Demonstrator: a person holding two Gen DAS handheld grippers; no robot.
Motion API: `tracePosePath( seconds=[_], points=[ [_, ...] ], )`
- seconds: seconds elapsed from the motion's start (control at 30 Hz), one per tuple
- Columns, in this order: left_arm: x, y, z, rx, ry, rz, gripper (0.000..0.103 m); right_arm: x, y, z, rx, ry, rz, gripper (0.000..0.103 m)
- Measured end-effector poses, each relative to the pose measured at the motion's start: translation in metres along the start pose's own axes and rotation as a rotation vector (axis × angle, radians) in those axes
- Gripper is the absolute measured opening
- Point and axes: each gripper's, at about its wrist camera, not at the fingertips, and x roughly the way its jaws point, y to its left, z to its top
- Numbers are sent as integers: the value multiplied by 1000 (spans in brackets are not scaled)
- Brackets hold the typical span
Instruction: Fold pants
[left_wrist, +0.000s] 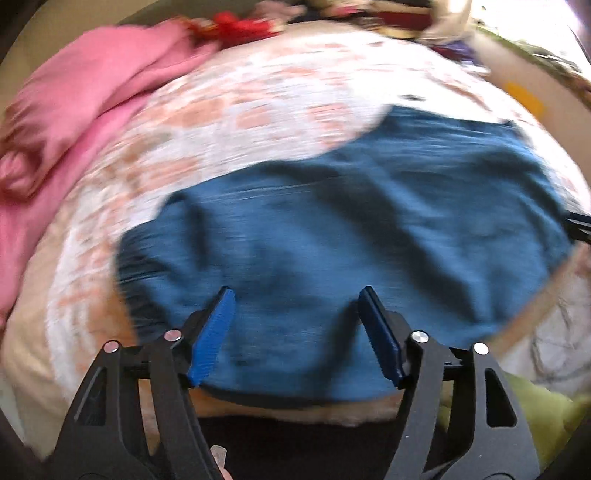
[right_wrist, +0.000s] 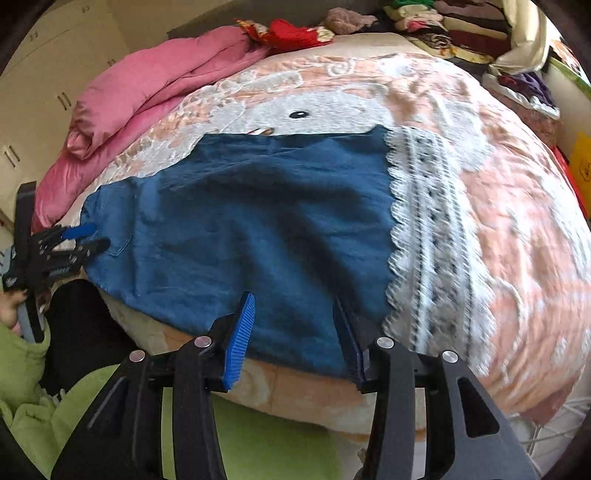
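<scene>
Blue pants (left_wrist: 351, 229) lie folded and flat on the bed; the left wrist view is blurred. My left gripper (left_wrist: 296, 291) hovers over their near edge, jaws open, nothing pinched between the blue pads. In the right wrist view the pants (right_wrist: 240, 221) fill the middle, with a strip of white scalloped lace (right_wrist: 424, 240) along their right side. My right gripper (right_wrist: 294, 297) stands open above the pants' near edge, close to the lace. The left gripper (right_wrist: 92, 238) shows there at the pants' left corner, open, held by a hand (right_wrist: 11, 306).
The bed has a peach and white patterned cover (right_wrist: 517, 221). A rolled pink quilt (right_wrist: 147, 96) lies along the far left. Piled clothes (right_wrist: 443, 29) sit at the back right. Green cloth (right_wrist: 258, 435) hangs below the bed's near edge. Cream cabinets (right_wrist: 44, 92) stand left.
</scene>
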Motion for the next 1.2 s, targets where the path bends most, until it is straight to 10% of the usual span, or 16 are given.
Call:
tracePosePath(
  seconds=[0.33,0.63,1.1,1.13,1.2],
  points=[
    [-19,16,5,-91,-93,-86,62,18,-20,-12,66,34,0,44],
    [-29,-33,80,27,-177,-196,63,-5,-5,13,-14,-77,43,49],
    [85,-79,146,-27,-10,-354,63,26,-27,27,7,-37,17,52],
    [90,-81,146,-27,3,-365,60,27,-30,27,12,-36,22,52],
    [92,-83,146,-27,-6,-383,7,26,-31,27,16,-37,32,52]
  ],
)
